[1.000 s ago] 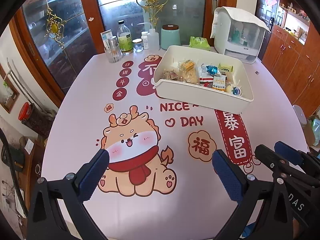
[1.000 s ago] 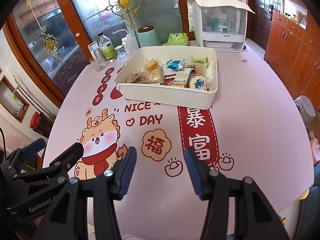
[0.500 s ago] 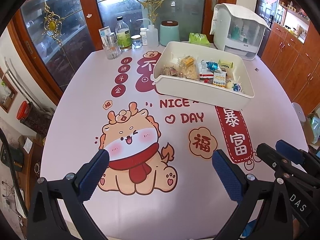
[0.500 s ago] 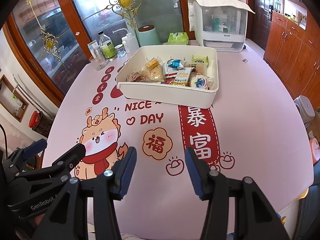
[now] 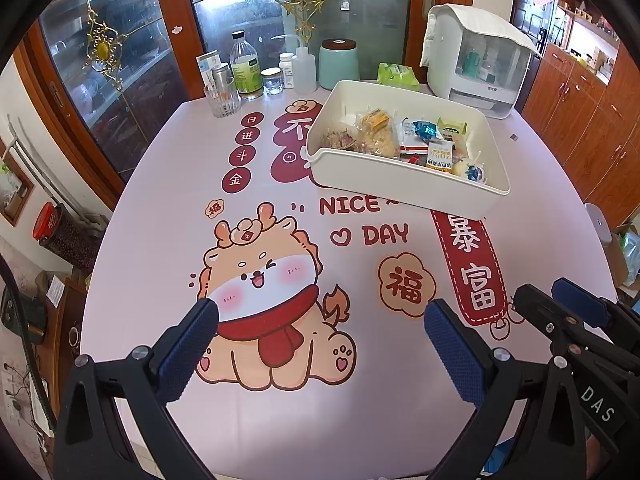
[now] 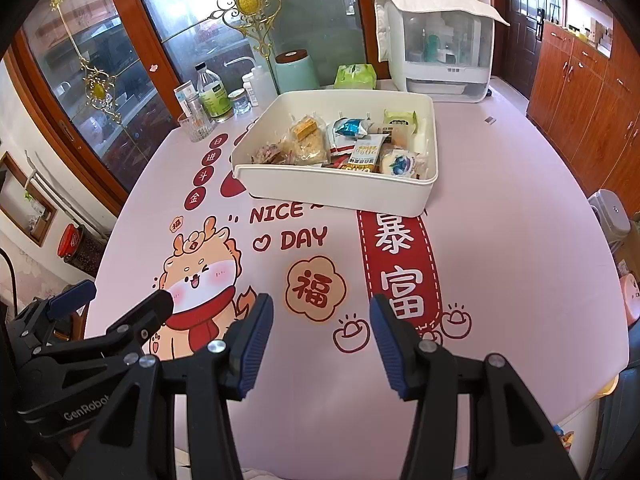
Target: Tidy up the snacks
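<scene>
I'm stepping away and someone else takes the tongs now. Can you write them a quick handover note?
Left tongs: open, empty, above the cartoon dragon print on the tablecloth.
Right tongs: open, empty, above the near part of the tablecloth.
Snacks: all the wrapped packets in view sit in the white bin mid-table, including a blue foil packet and a yellow-labelled bag.
Done: no snack lies loose on the cloth.
Left: the packets are jumbled in the bin; sorting them, if wanted, has not started.

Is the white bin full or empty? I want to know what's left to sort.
Partly full. The white bin holds wrapped snacks across its floor, none above its rim. Nothing lies loose on the tablecloth.
</scene>
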Tool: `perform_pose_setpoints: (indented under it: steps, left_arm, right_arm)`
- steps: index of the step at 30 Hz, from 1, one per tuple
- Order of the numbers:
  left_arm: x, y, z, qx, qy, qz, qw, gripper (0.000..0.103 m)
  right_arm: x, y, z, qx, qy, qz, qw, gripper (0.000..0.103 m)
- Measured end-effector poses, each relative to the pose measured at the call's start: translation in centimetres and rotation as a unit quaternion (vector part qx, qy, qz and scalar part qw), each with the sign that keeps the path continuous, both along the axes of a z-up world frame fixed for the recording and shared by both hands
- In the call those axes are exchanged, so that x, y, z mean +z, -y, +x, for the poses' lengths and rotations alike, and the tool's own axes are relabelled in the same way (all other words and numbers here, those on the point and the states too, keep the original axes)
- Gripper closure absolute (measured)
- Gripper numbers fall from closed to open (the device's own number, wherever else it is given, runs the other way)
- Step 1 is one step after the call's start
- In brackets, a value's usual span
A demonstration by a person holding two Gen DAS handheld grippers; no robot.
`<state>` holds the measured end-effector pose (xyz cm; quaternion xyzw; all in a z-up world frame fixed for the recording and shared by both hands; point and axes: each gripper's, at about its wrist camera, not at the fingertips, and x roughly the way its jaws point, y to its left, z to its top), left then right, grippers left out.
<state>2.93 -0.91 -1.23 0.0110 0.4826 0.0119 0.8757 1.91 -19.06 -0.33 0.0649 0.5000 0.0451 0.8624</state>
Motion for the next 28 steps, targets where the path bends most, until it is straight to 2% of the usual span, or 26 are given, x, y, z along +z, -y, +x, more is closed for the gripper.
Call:
perform_pose_setpoints:
  steps: [28]
  left_arm:
    - [-1.00, 0.12, 0.34, 0.003, -0.008, 0.002, 1.0000, 0.001]
  right_arm:
    - [-0.67, -0.23, 0.43, -0.004, -0.001, 0.011, 1.000, 0.052]
